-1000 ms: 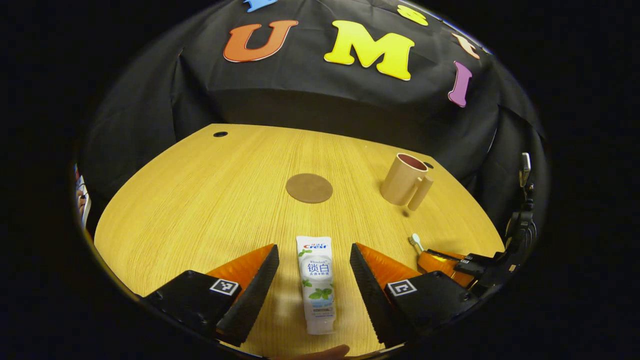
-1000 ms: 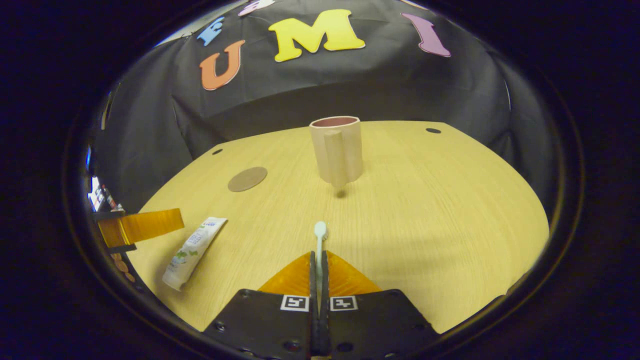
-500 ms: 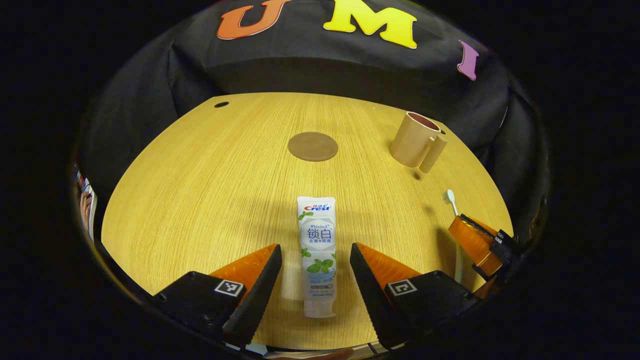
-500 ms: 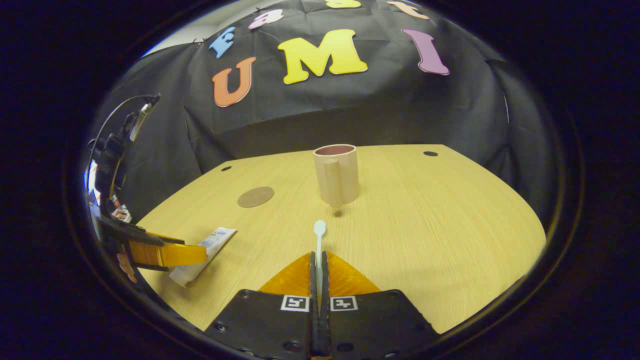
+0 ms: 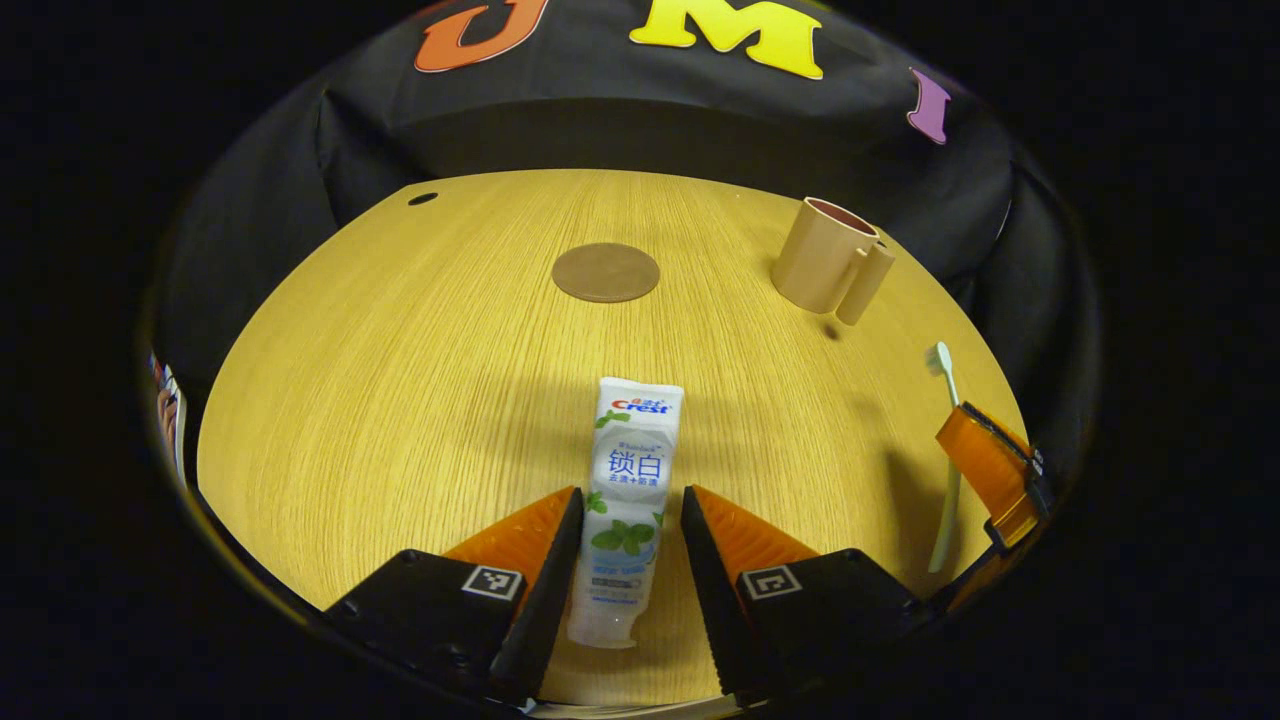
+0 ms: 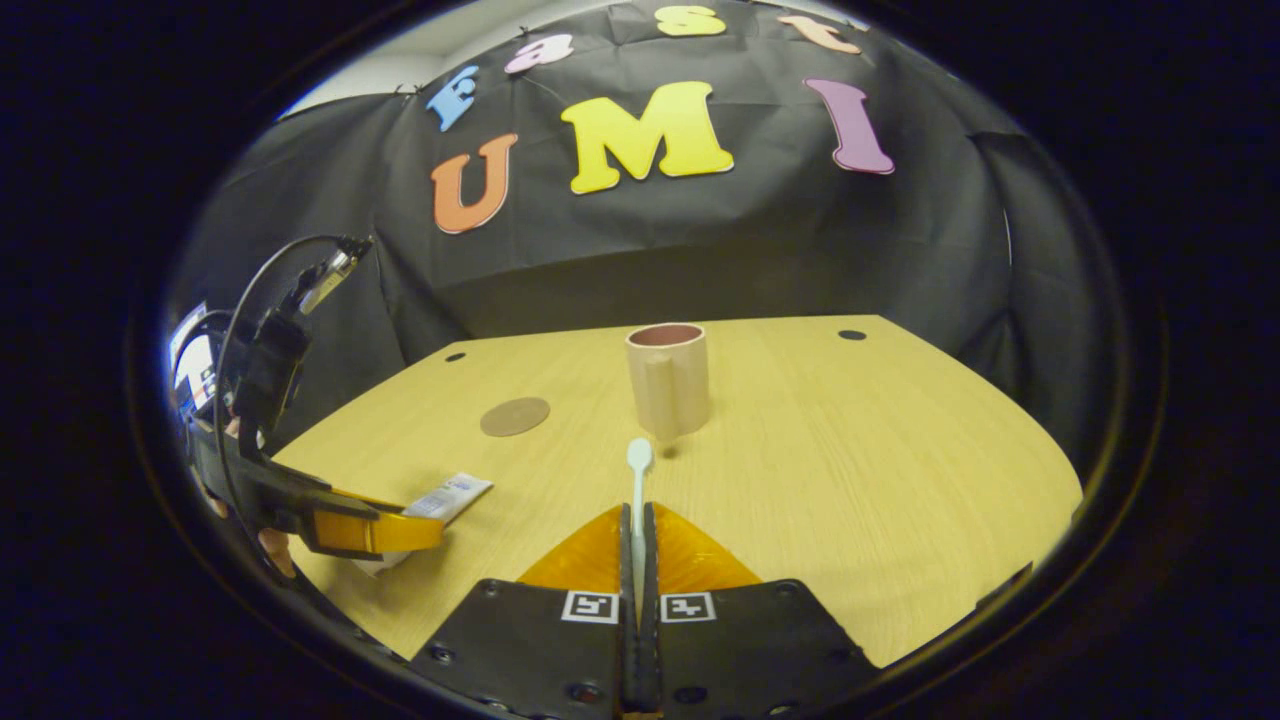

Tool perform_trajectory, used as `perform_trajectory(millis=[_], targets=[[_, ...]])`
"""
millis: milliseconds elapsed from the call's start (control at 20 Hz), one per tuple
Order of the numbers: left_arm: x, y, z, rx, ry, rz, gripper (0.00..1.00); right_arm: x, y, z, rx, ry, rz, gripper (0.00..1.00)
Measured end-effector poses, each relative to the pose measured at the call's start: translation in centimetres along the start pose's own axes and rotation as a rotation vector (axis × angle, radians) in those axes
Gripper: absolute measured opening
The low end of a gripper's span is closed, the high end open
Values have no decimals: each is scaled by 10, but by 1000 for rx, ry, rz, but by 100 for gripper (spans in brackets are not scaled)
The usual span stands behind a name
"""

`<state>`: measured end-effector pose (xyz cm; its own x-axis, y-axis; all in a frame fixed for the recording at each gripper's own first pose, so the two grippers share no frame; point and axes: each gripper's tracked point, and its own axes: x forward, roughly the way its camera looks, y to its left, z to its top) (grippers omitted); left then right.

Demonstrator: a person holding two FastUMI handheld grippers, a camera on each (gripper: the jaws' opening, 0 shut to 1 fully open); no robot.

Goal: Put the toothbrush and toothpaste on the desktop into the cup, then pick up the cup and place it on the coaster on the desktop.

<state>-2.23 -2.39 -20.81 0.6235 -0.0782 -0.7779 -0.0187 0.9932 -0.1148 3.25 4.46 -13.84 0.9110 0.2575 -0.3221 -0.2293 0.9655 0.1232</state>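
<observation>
The white toothpaste tube (image 5: 628,500) lies flat on the wooden desktop (image 5: 400,380), cap end toward me. My left gripper (image 5: 630,497) straddles it, its orange fingers narrowed to a thin gap on each side, so it is open. My right gripper (image 6: 637,512) is shut on the pale toothbrush (image 6: 637,470), whose head points at the beige cup (image 6: 668,375). In the left gripper view the right gripper (image 5: 985,470) holds the toothbrush (image 5: 945,390) above the desktop's right edge, with the cup (image 5: 825,255) beyond. The brown round coaster (image 5: 605,272) lies mid-table.
The coaster (image 6: 515,416) sits left of the cup in the right gripper view. The left gripper (image 6: 375,530), with a hand and cable behind it, is low at the left over the toothpaste (image 6: 450,495). Small grommet holes (image 6: 852,335) mark the far corners.
My left gripper's fingers have narrowed around the toothpaste and reach further along the tube. The right gripper has risen with the toothbrush still in it.
</observation>
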Motion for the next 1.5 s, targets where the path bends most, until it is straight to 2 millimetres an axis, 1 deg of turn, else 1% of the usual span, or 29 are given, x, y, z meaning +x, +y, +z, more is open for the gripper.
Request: perform_trajectory(millis=[50,100,200,300,350,400,450,500,550,600,700,750,850,950,1000,1100,1150,1350,1500], targets=[[-1,1,-1,9,0,4,70,-1,-1,1,-2,-3,-2,1],[0,2,-1,18,-2,8,55,-1,-1,3,-3,-6,-6,2],[0,2,-2,34,-7,7,50,-2,-4,5,-4,-16,-10,1],[-2,3,-2,38,-19,2,47,-4,-3,7,-4,-22,-11,1],[-3,3,-2,30,-28,1,53,-4,-2,9,-5,-26,-13,1],[-5,4,-3,20,-38,-2,45,-5,-3,9,-5,-29,-15,1],[-5,3,-3,19,-46,-3,44,-6,-3,11,-4,-34,-14,1],[-7,4,-3,23,-59,-7,48,-6,-3,13,-5,-40,-16,1],[-9,5,-1,15,-79,-5,48,-7,-3,15,-5,-47,-19,1],[-14,7,1,7,-109,-3,42,-9,-2,17,-4,-55,-19,1],[-21,11,12,7,-183,10,42,-11,-3,23,-6,-75,-22,2],[-25,14,19,5,-219,17,42,-12,-2,27,-7,-86,-21,1],[-38,15,33,7,-290,27,42,-12,0,35,-12,-102,-22,1],[-46,15,47,17,-360,36,42,-12,3,50,-29,-124,-12,2],[-49,12,52,20,-386,31,42,-11,5,58,-33,-141,-7,0],[-58,5,57,19,-432,8,42,-9,8,77,-35,-174,5,2],[-62,3,61,17,-455,1,42,-9,10,88,-33,-194,10,0],[-68,0,76,34,-517,4,42,4,15,136,-48,-282,20,1],[-79,-1,97,47,-574,4,42,21,19,175,-64,-346,17,0]])
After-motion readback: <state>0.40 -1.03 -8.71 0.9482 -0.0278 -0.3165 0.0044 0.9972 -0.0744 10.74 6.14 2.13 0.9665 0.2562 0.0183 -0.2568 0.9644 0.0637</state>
